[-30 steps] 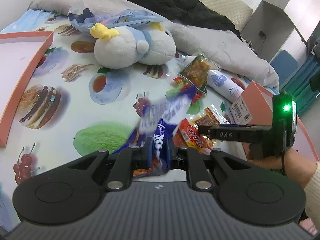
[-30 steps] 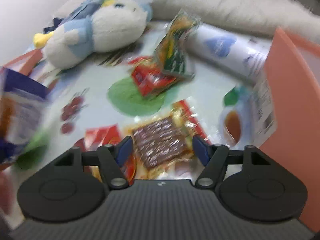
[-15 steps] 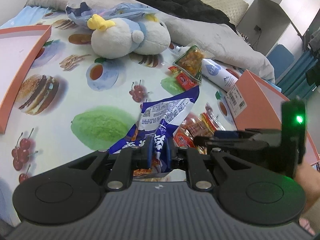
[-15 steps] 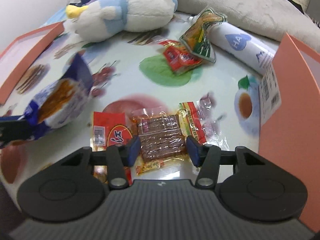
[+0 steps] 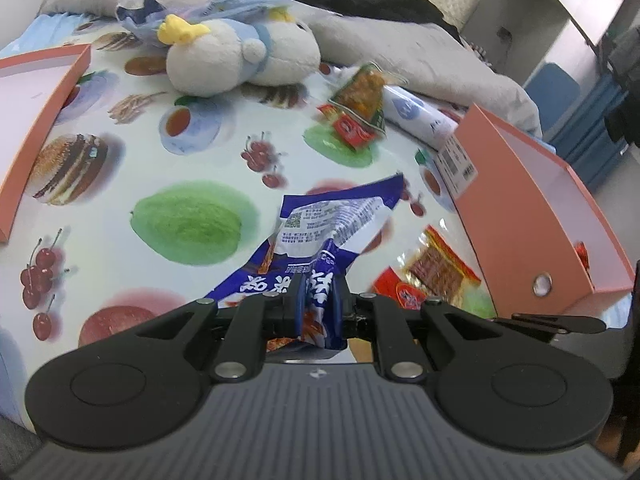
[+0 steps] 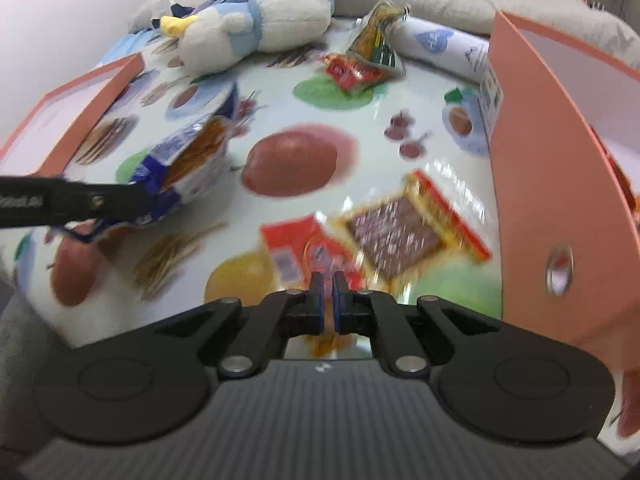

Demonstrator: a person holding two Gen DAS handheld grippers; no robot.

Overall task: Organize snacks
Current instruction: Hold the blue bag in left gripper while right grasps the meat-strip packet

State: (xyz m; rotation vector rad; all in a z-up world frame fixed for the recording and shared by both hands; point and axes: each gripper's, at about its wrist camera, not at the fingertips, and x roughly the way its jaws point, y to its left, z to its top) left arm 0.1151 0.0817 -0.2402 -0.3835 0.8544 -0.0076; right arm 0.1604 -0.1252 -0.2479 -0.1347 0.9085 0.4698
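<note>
On the fruit-print bedspread (image 5: 192, 184), my left gripper (image 5: 316, 300) pinches the light, crinkly blue snack bag (image 5: 332, 224) by its edge; my right gripper (image 6: 324, 300) has just clenched, seemingly empty.

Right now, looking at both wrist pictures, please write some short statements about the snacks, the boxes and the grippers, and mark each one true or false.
1. The left gripper is clamped on the blue snack bag. True.
2. The right gripper stands wide open. False: its jaws have just been closing and are shut; whether they pinch a packet edge cannot be told.
3. The plush toy lies inside the orange box. False: it lies on the printed cloth, apart from the box.
4. A brown snack packet lies beside the orange box. True.
</note>
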